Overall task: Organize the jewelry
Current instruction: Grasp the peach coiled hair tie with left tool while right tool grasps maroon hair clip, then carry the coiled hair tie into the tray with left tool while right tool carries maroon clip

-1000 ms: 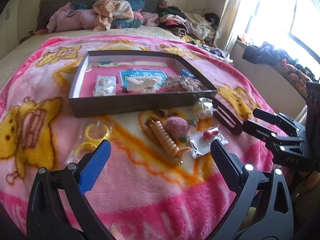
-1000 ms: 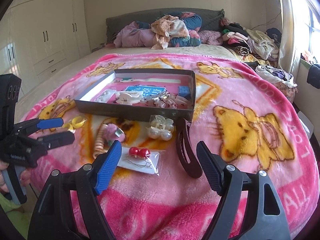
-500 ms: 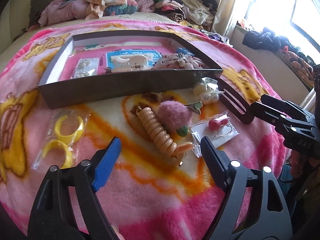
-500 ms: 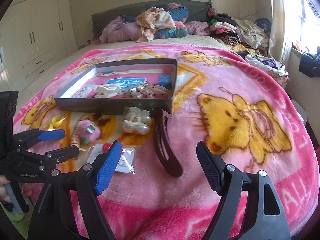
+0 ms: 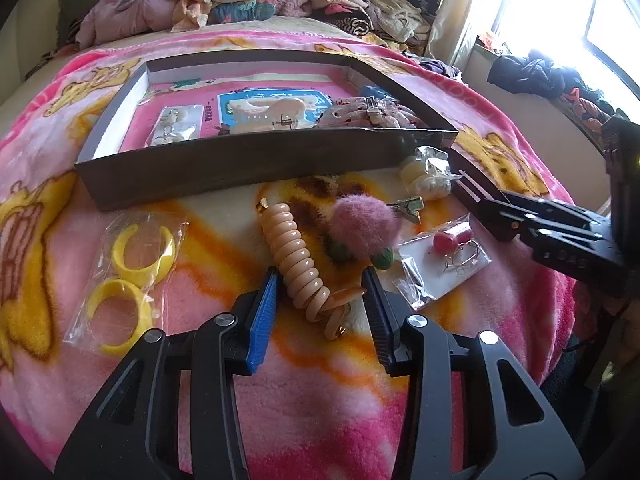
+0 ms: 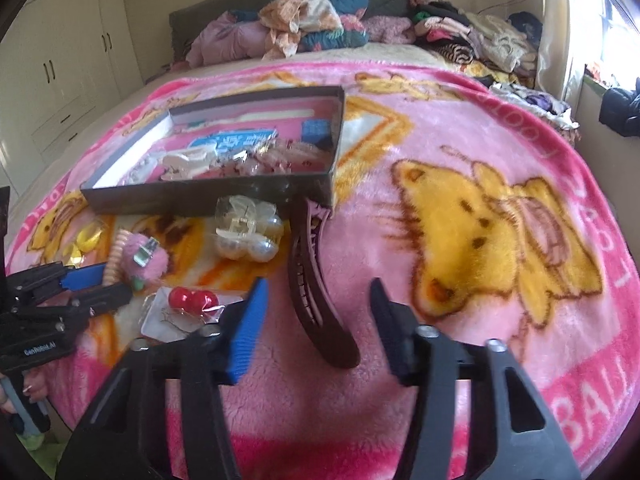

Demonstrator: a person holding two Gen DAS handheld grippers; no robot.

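Observation:
A grey open box (image 5: 248, 164) on the pink blanket holds several hair clips and packets. In front of it lie a peach spiral hair tie (image 5: 298, 258), a pink pom-pom clip (image 5: 366, 226), bagged yellow rings (image 5: 128, 280), bagged red earrings (image 5: 444, 258), a bagged pearl claw clip (image 6: 246, 230) and a long brown hair clip (image 6: 316, 284). My left gripper (image 5: 320, 286) is open, its fingers either side of the spiral tie's near end. My right gripper (image 6: 318, 296) is open, straddling the brown clip.
Piles of clothes (image 6: 312, 24) lie at the head of the bed. A wardrobe (image 6: 64, 52) stands at the left. A window ledge with dark clothes (image 5: 536, 72) runs along the right side of the bed.
Both grippers moved forward and down. The left fingers narrowed and now flank the spiral hair tie. The right gripper came over the brown clip.

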